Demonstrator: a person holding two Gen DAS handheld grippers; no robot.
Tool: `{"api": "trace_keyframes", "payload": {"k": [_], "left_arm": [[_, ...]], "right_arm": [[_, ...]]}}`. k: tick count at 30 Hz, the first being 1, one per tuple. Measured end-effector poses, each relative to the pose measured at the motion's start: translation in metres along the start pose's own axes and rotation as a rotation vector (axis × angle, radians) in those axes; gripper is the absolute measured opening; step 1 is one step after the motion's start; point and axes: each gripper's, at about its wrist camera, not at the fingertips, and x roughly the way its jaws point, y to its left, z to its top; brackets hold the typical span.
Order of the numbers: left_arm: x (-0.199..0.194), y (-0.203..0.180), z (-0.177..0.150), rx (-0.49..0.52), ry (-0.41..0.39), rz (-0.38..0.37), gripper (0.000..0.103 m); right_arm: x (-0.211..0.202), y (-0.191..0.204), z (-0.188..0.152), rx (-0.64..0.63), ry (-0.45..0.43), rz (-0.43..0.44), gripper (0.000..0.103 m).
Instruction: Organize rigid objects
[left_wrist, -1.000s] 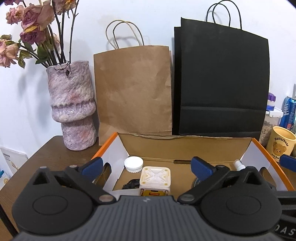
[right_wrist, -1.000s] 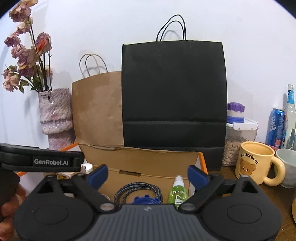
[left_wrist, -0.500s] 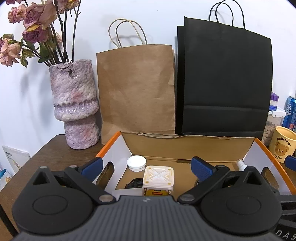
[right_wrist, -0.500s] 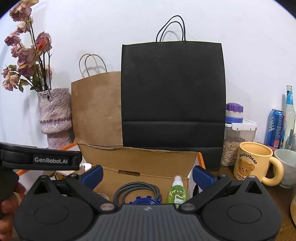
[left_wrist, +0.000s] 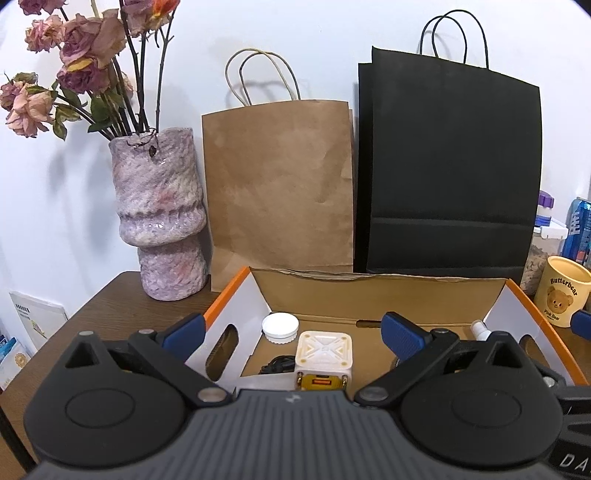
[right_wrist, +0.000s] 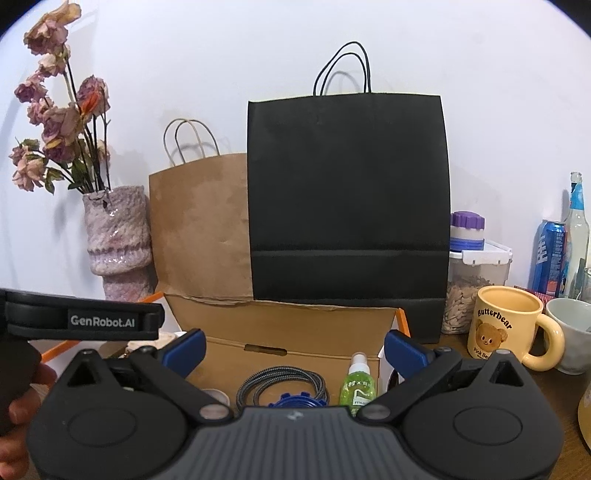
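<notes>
The yellow mug (right_wrist: 505, 329) reads "Butterbear" above its bear drawing and "Pink Bear" beneath it, clearest from the left wrist view (left_wrist: 563, 296). A black strap (right_wrist: 85, 320) at the left of the right wrist view carries "GenRobot.AI" in white letters. The small green spray bottle (right_wrist: 358, 384) has a printed label, but its characters are too small to read

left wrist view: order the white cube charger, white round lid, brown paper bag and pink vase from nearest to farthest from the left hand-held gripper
1. White cube charger, in the box just ahead of the left hand-held gripper, near centre.
2. White round lid, in the box behind the charger, slightly left.
3. Pink vase, on the table beyond the box, far left.
4. Brown paper bag, against the wall, centre; close to the vase, hard to separate.
</notes>
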Motion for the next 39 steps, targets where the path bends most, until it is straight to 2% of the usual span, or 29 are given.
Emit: {"api": "trace_keyframes", "payload": {"k": [8,17,32,39], "left_arm": [[-0.022,0.007,-0.003,0.012,-0.014,0.019,0.103],[-0.066,0.017,-0.009,0.026,-0.046,0.006,0.103],[-0.165,0.031,-0.033,0.032,-0.048,-0.041,0.103],[-0.219,0.041,-0.059,0.054,-0.047,-0.047,0.103]], "right_arm": [[-0.023,0.006,0.004,-0.022,-0.019,0.005,0.103],[-0.062,0.011,0.006,-0.018,-0.032,0.015,0.103],[-0.161,0.031,0.0,-0.008,-0.023,0.041,0.103],[-0.214,0.037,-0.014,0.012,-0.013,0.049,0.103]]}}
